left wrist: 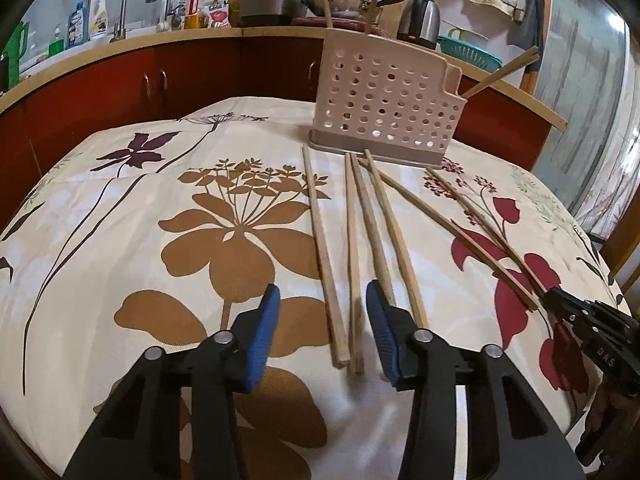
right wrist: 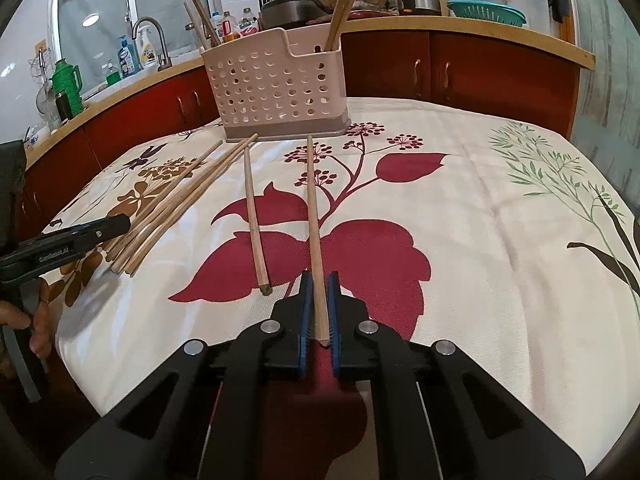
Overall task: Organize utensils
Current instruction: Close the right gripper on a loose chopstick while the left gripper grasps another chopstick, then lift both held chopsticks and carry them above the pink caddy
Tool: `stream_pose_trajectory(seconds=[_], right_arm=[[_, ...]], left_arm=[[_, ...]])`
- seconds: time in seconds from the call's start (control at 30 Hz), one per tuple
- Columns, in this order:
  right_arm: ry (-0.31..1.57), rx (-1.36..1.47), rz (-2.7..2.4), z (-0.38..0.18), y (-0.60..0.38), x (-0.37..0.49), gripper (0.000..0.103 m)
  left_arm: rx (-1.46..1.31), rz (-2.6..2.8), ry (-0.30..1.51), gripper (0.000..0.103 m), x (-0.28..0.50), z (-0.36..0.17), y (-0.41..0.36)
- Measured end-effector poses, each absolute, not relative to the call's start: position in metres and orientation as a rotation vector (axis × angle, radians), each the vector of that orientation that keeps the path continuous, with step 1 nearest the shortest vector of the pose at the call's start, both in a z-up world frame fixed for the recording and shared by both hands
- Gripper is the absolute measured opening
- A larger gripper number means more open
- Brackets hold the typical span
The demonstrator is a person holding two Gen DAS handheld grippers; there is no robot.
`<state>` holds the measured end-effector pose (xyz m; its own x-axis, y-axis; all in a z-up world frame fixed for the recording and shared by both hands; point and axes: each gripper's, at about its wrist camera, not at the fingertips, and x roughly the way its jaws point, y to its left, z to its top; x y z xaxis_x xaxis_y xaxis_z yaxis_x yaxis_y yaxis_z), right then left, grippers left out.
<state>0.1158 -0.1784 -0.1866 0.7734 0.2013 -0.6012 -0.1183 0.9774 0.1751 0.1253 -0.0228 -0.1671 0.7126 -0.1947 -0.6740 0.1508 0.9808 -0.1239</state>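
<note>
Floral cloth (right wrist: 460,240) covers the table before red kitchen cabinets. Right gripper (right wrist: 319,284) is clamped on one chopstick (right wrist: 313,208), which runs toward twelve o'clock at the perforated holder (right wrist: 276,92). Left gripper (left wrist: 322,300) stands half open, two chopsticks (left wrist: 338,264) lying loose between its pads, more fanned toward two o'clock.

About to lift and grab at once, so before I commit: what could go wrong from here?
1. The right tongs pinch one chopstick near its end; the long free part may swing or slip on the way to the holder.
2. The left tongs straddle two sticks lying close together; closing may catch both, or pinch the cloth.
</note>
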Motion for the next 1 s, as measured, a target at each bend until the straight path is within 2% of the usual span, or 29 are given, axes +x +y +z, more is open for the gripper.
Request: stream_pose_trajectory(seconds=[0.1,0.23,0.3,0.67,0.7,0.8,1.0], right_arm=[[0.665,0.13,0.174,-0.1867,-0.1783,0.1159,0.008],[0.665,0.13,0.173,-0.1868,-0.1782,0.116,0.008],[0.665,0.131,0.174,-0.1867,-0.1784,0.1161,0.008],[0.663,0.139,0.177,-0.1863,-0.1776,0.1161,0.008],[0.662,0.142,0.178,-0.1864,-0.1777,0.1159,0.008],[0.658,0.143,0.177,-0.1868,-0.1776,0.1154,0.008],[0.644,0.14,0.177,-0.1827,-0.1773,0.1117,0.006]], left_arm=[[-0.049,-0.188,0.761,0.037,0.1267,-0.1688,-0.0238],[-0.038,-0.185,0.758,0.035,0.1252,-0.1684,-0.0232],[-0.033,-0.175,0.763,0.03,0.1247,-0.1689,-0.021],[0.028,-0.177,0.764,0.029,0.1197,-0.1716,-0.0255],[0.024,-0.173,0.761,0.026,0.1196,-0.1717,-0.0248],[0.034,-0.176,0.757,0.007,0.1197,-0.1722,-0.0239],[0.036,-0.176,0.751,0.007,0.1176,-0.1697,-0.0212]])
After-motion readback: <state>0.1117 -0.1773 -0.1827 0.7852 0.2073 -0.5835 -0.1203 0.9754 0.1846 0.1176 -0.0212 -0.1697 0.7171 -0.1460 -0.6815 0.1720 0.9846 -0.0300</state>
